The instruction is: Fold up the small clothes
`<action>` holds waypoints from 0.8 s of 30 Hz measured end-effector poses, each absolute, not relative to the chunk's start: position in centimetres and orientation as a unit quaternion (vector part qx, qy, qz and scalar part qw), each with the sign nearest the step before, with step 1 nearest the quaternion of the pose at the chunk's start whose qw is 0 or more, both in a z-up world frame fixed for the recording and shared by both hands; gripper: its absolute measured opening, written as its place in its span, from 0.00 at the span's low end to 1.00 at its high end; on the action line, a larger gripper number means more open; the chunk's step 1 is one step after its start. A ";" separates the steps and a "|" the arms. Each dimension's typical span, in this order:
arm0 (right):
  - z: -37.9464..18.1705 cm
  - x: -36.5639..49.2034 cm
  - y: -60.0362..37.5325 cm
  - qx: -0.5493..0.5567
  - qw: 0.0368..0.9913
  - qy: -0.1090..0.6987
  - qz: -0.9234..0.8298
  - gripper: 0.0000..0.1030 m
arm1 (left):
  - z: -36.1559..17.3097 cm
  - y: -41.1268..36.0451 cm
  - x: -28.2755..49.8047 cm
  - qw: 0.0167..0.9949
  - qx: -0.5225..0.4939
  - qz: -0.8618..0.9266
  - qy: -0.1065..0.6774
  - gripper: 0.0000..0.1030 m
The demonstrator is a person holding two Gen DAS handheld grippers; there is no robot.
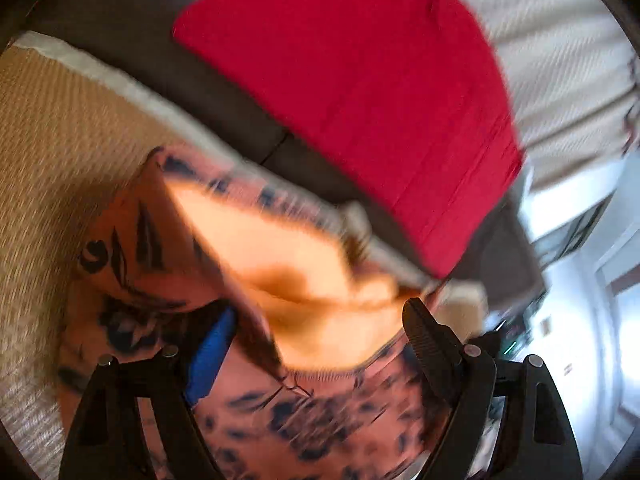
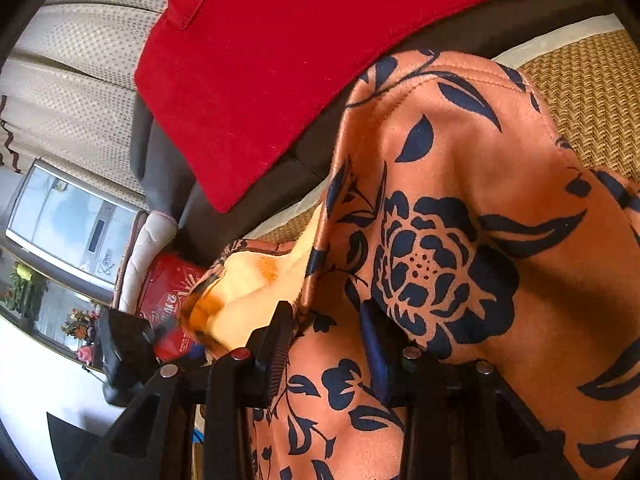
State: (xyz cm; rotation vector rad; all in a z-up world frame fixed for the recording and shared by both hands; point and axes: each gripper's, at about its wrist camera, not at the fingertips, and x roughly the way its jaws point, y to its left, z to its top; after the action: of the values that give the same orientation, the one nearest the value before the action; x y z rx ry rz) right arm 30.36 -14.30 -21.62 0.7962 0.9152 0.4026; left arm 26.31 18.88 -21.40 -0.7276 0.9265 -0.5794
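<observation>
Woven straw matting [image 2: 592,92] is covered by an orange garment [image 2: 460,168] printed with navy flowers

Soft folds of the garment are draped between the spread fingers of the left gripper [image 1: 316,344], and a fold is pinched by the right gripper [image 2: 328,344]; a flat red cloth [image 2: 280,60] is seen behind on a dark sofa [image 1: 120,12]

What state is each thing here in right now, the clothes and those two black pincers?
Floral garment: orange with dark blue flowers, lifted and bunched, pale inside showing.
Red cloth: spread flat over the dark sofa back.
Woven mat: lying flat under the garment.
Right gripper: shut on the floral garment.
Left gripper: jaws wide, garment between them; grip unclear through blur.
</observation>
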 end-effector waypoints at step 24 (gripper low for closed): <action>-20.6 31.1 -19.4 0.379 0.842 0.381 0.055 0.64 | -24.3 12.2 26.0 0.826 -0.146 -0.180 0.514 0.85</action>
State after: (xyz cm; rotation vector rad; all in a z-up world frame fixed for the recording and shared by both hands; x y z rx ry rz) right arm 31.14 -19.42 -20.55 0.7998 0.8060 0.1167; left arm 26.02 12.25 -24.25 -0.3111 1.0930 -0.3818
